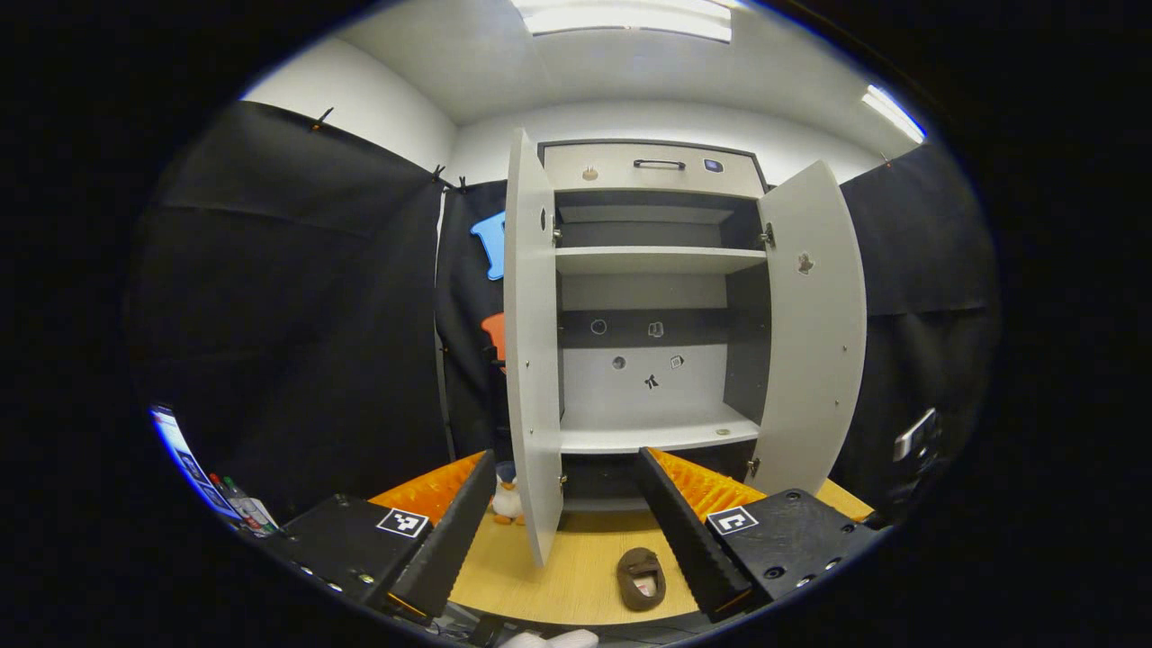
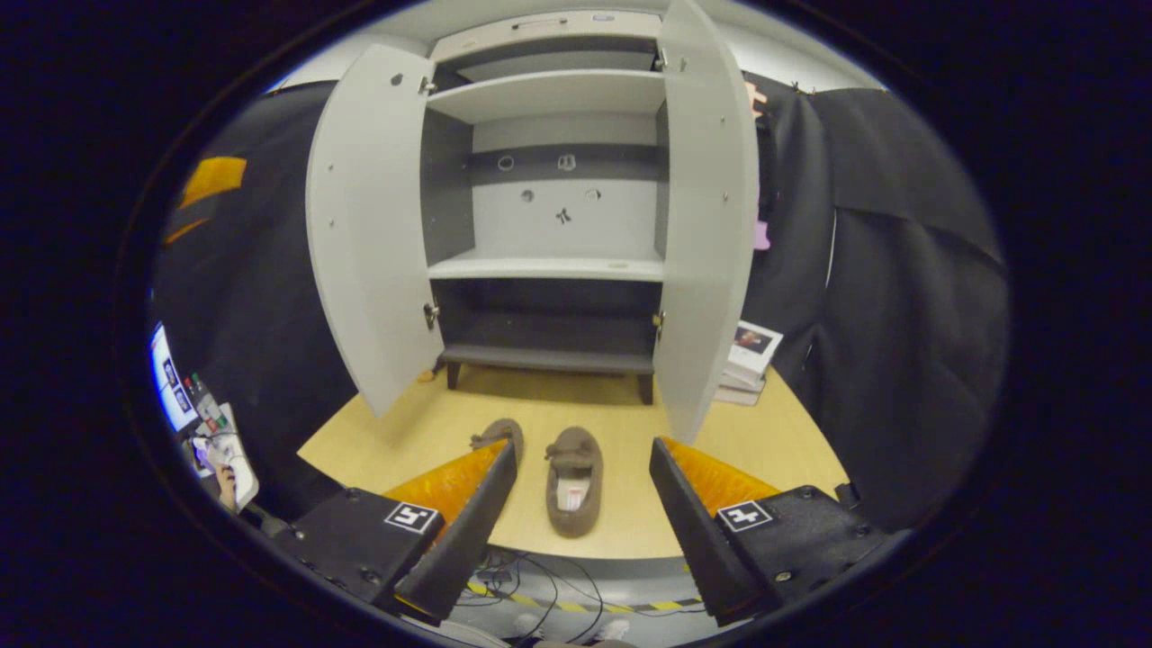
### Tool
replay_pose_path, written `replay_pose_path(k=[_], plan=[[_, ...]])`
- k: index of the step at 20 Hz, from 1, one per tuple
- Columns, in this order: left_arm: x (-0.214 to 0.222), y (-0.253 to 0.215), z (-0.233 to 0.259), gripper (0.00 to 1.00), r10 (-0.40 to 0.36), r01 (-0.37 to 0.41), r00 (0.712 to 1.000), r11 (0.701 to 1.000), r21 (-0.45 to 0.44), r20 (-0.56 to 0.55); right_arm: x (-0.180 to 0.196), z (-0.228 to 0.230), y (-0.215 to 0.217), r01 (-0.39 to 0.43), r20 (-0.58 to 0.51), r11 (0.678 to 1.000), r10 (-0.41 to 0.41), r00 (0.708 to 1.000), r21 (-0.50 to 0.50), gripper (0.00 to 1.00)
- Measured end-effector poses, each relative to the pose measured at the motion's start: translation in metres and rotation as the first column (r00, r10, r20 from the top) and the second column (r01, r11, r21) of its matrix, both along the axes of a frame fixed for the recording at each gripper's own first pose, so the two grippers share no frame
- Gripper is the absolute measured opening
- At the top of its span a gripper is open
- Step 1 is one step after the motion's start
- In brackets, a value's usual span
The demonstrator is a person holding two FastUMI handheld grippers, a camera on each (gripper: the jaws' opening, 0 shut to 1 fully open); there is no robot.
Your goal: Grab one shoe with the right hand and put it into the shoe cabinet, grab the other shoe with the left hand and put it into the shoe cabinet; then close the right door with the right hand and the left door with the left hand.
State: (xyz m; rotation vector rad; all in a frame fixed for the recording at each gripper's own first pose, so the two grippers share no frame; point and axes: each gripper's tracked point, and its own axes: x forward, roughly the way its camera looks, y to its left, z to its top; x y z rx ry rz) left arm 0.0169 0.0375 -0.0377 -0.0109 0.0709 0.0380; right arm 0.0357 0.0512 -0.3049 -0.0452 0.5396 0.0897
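Hovering over two shoes on the bench, both tongs gape wide and empty.
Right tongs point(image 2: 580, 504) frame the right shoe point(image 2: 574, 481), lengthwise toward the shoe cabinet point(image 2: 549, 265); left shoe point(image 2: 498, 438) lies beside, nearer the left tongs point(image 1: 567, 531).

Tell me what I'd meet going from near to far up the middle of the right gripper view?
Cables on the floor → the tool's open fingers → brown shoe on the wooden platform → cabinet's dark bottom shelf → pale middle shelf → top shelf.
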Motion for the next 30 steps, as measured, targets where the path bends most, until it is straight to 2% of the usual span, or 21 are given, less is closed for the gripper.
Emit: replay_pose_path(k=[4, 7, 10, 13, 17, 18, 19, 22, 23, 24, 25, 26, 27, 29, 30], plan=[[0.001, 0.002, -0.006, 0.96, -0.004, 0.004, 1.0, 1.0, 0.025, -0.006, 0.015, -0.083, 0.023, -0.019, -0.109, 0.999, 0.023, 0.994, 0.037, 0.98], [0.003, 0.004, -0.009, 0.96, -0.015, 0.015, 1.0, 1.0, -0.003, -0.009, 0.047, -0.122, 0.034, -0.013, -0.12, 1.0, 0.016, 0.993, 0.027, 0.96], [0.006, 0.009, -0.017, 0.96, -0.002, 0.002, 1.0, 1.0, 0.005, -0.03, 0.079, -0.157, 0.041, 0.007, -0.164, 0.999, -0.001, 0.986, 0.04, 0.95], [0.015, 0.016, -0.02, 0.96, 0.021, -0.02, 0.999, 1.0, 0.009, -0.047, 0.109, -0.185, 0.04, 0.041, -0.201, 0.998, -0.029, 0.979, 0.055, 0.89], [0.028, 0.02, -0.021, 0.96, 0.049, -0.048, 0.997, 0.999, 0.025, -0.056, 0.146, -0.207, 0.041, 0.094, -0.223, 0.992, -0.073, 0.972, 0.086, 0.87], [0.031, 0.02, -0.022, 0.96, 0.054, -0.052, 0.997, 0.998, 0.031, -0.061, 0.155, -0.211, 0.042, 0.098, -0.224, 0.991, -0.076, 0.972, 0.091, 0.81], [0.036, 0.02, -0.025, 0.96, 0.058, -0.056, 0.996, 0.998, 0.04, -0.064, 0.163, -0.215, 0.043, 0.104, -0.229, 0.99, -0.08, 0.97, 0.097, 0.86], [0.045, 0.016, -0.03, 0.96, 0.063, -0.059, 0.995, 0.997, 0.045, -0.078, 0.187, -0.225, 0.045, 0.13, -0.235, 0.984, -0.1, 0.967, 0.118, 0.84], [0.047, 0.015, -0.031, 0.96, 0.061, -0.057, 0.995, 0.997, 0.045, -0.084, 0.191, -0.228, 0.044, 0.131, -0.237, 0.985, -0.101, 0.966, 0.115, 0.75], [0.05, 0.014, -0.034, 0.96, 0.061, -0.057, 0.994, 0.997, 0.047, -0.088, 0.194, -0.231, 0.043, 0.132, -0.24, 0.985, -0.102, 0.965, 0.111, 0.77], [0.05, 0.014, -0.033, 0.97, 0.063, -0.059, 0.994, 0.997, 0.049, -0.089, 0.195, -0.235, 0.041, 0.126, -0.244, 0.986, -0.097, 0.965, 0.106, 0.65], [0.05, 0.014, -0.034, 0.96, 0.065, -0.061, 0.994, 0.997, 0.049, -0.089, 0.196, -0.235, 0.038, 0.122, -0.242, 0.987, -0.094, 0.966, 0.106, 0.58], [0.052, 0.015, -0.034, 0.96, 0.066, -0.062, 0.994, 0.997, 0.045, -0.088, 0.198, -0.239, 0.041, 0.114, -0.248, 0.986, -0.082, 0.965, 0.12, 0.39], [0.054, 0.016, -0.035, 0.96, 0.063, -0.06, 0.994, 0.997, 0.037, -0.087, 0.195, -0.235, 0.044, 0.103, -0.268, 0.985, -0.063, 0.961, 0.138, 0.15], [0.055, 0.015, -0.034, 0.97, 0.062, -0.059, 0.994, 0.998, 0.035, -0.085, 0.194, -0.233, 0.046, 0.1, -0.276, 0.983, -0.055, 0.96, 0.151, 0.13]])
